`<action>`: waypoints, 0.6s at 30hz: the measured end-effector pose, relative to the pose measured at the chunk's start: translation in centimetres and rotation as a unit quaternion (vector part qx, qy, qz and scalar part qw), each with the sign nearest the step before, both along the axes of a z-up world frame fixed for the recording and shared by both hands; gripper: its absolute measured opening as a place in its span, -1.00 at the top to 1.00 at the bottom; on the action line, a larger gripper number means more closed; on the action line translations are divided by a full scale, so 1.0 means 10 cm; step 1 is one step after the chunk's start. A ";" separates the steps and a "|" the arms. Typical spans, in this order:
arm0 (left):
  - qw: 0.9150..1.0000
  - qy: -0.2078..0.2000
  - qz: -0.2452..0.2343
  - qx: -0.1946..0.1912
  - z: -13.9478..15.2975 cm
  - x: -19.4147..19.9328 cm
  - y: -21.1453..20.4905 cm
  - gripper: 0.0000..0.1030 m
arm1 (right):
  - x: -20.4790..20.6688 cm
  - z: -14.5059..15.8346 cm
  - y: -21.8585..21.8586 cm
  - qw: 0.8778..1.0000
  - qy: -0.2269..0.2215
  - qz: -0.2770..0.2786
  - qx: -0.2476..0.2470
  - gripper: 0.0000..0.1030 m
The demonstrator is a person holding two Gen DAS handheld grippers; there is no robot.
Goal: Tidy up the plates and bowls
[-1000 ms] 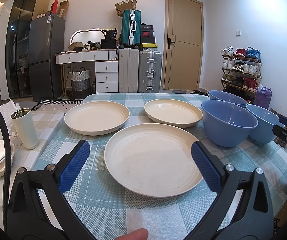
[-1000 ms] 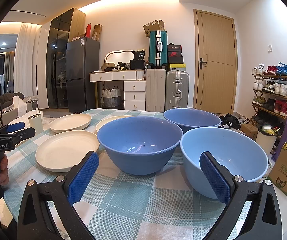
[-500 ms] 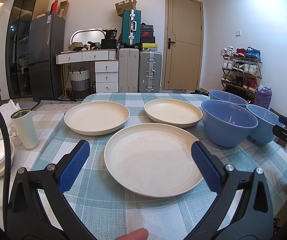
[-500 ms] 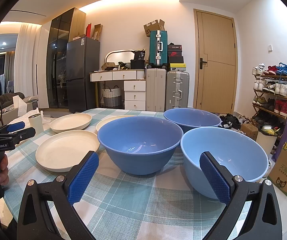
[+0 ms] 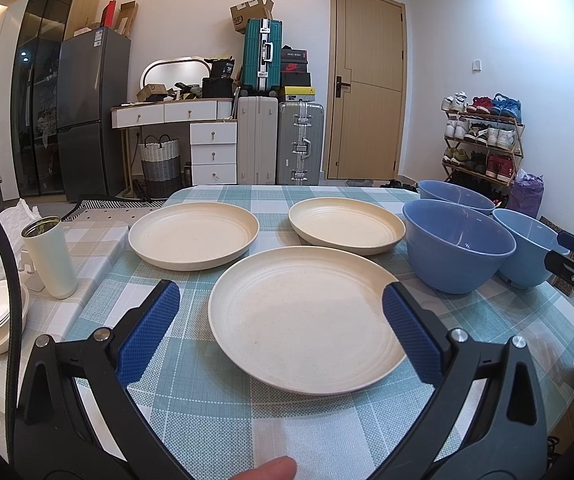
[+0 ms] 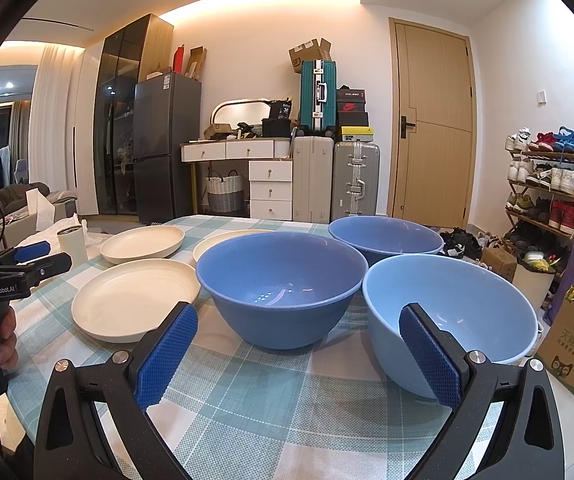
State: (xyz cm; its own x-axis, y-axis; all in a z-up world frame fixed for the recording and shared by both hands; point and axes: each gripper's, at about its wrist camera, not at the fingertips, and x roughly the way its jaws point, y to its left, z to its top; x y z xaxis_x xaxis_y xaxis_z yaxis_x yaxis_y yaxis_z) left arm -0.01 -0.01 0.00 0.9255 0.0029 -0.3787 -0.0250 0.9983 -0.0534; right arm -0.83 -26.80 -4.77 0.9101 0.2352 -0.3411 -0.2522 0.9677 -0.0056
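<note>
Through the left wrist camera, the left gripper (image 5: pixel 281 330) hangs just over the checked worktop (image 5: pixel 215 408), its blue-padded jaws spread wide and holding nothing. The nearest cream plate (image 5: pixel 307 320) lies flat between them; whether the pads touch its rim is hard to judge from this angle. Beyond it two more cream plates sit apart, one to the left (image 5: pixel 193 236) and one to the right (image 5: pixel 346 226). Three blue bowls cluster at the right: a darker one in front (image 5: pixel 458 246), a paler one (image 5: pixel 525 248) beside it, another behind (image 5: pixel 456 196). A white tumbler (image 5: pixel 49 256) stands off the left edge of the cloth.

Through the right wrist camera, the right gripper (image 6: pixel 298 350) is likewise wide open and empty, low over the cloth. The dark blue bowl (image 6: pixel 281 286) stands upright straight ahead, the pale blue bowl (image 6: pixel 449 312) just beside it behind the right pad, the third bowl (image 6: pixel 385 236) further back. The plates lie to the left, where a hand (image 6: pixel 5 340) grips the other handle.
</note>
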 end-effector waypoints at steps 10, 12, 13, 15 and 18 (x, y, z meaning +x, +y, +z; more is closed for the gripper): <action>1.000 0.000 0.000 0.000 0.00 0.00 0.00 -0.95 | 0.00 0.00 0.00 1.000 0.001 0.000 -0.001 -0.99; 1.000 0.000 0.000 0.000 0.00 0.00 0.00 -0.96 | 0.00 0.00 0.00 1.000 0.001 0.000 -0.001 -0.99; 1.000 0.000 0.000 0.000 0.00 0.00 0.00 -0.95 | 0.00 0.00 0.00 1.000 0.001 0.000 0.000 -0.99; 1.000 0.000 0.000 0.000 0.00 0.00 0.00 -0.96 | 0.01 0.01 0.00 1.000 0.002 -0.001 0.001 -0.99; 1.000 0.000 0.000 0.000 0.00 0.00 0.00 -0.95 | 0.02 0.00 -0.06 1.000 0.004 -0.002 0.004 -0.99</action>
